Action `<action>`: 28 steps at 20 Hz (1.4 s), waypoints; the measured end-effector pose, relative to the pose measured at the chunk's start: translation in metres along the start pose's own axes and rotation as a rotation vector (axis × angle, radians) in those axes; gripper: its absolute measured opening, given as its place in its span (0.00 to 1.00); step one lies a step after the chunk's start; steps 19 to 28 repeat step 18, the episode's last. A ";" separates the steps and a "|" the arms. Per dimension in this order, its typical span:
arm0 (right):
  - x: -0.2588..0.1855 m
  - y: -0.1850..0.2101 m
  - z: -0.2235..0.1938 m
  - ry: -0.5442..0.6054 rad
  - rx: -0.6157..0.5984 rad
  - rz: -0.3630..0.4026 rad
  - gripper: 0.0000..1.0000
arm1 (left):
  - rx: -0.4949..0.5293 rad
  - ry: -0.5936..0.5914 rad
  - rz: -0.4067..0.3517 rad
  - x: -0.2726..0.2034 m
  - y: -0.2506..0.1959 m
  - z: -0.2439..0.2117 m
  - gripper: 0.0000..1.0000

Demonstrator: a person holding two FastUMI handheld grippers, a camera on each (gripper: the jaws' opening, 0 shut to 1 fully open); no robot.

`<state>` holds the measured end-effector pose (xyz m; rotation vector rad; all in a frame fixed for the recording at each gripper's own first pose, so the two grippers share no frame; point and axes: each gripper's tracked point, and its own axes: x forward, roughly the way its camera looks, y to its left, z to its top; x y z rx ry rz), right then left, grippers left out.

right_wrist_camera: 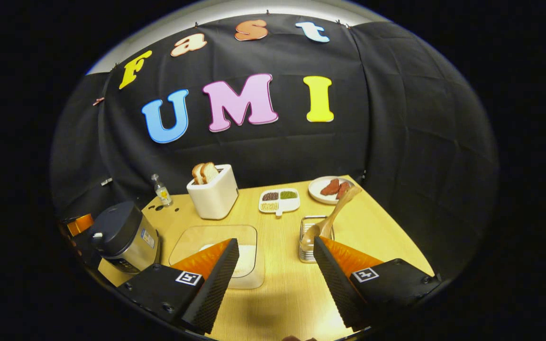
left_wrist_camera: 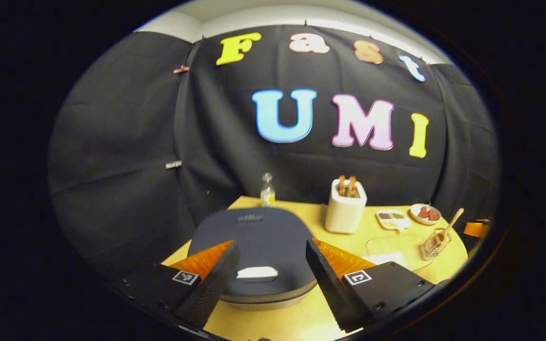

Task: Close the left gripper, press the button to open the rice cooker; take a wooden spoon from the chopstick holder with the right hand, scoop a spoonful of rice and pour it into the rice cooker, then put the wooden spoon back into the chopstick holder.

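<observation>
Two grippers held wide open, nothing gripped.
Rice cooker's white button [left_wrist_camera: 257, 272] is seen at 12 o'clock between the left gripper's [left_wrist_camera: 272, 265] fingers.

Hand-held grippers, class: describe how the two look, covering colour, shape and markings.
The left hand-held gripper and right hand-held gripper look alike: two black wedge-shaped fingers with textured inner faces, orange upper surfaces, and black bases that each carry a small black-and-white square marker.

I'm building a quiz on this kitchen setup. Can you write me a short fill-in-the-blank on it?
1. The rice cooker lid is ____.
2. The wooden spoon leans in the ____ holder.
3. The toaster holds slices of ____.
4. The left gripper has its jaws ____.

Missing words: closed; chopstick; bread; open
</observation>
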<state>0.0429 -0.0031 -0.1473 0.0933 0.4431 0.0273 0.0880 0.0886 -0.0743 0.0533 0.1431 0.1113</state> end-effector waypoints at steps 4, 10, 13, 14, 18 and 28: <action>-0.022 -0.007 0.059 -0.142 -0.021 -0.042 0.98 | 0.002 -0.112 -0.064 -0.033 -0.026 0.048 0.95; -0.076 0.000 0.080 -0.198 -0.032 -0.082 0.98 | -0.012 -0.144 -0.101 -0.082 -0.036 0.064 0.95; -0.083 0.006 0.068 -0.171 -0.047 -0.097 0.98 | -0.073 -0.097 -0.129 -0.090 -0.040 0.051 0.95; -0.083 0.009 0.068 -0.164 -0.044 -0.096 0.98 | -0.091 -0.102 -0.131 -0.090 -0.039 0.054 0.95; -0.084 0.031 0.079 -0.202 -0.035 -0.075 0.98 | -0.092 -0.114 -0.144 -0.086 -0.029 0.056 0.95; -0.084 0.031 0.079 -0.202 -0.035 -0.075 0.98 | -0.092 -0.114 -0.144 -0.086 -0.029 0.056 0.95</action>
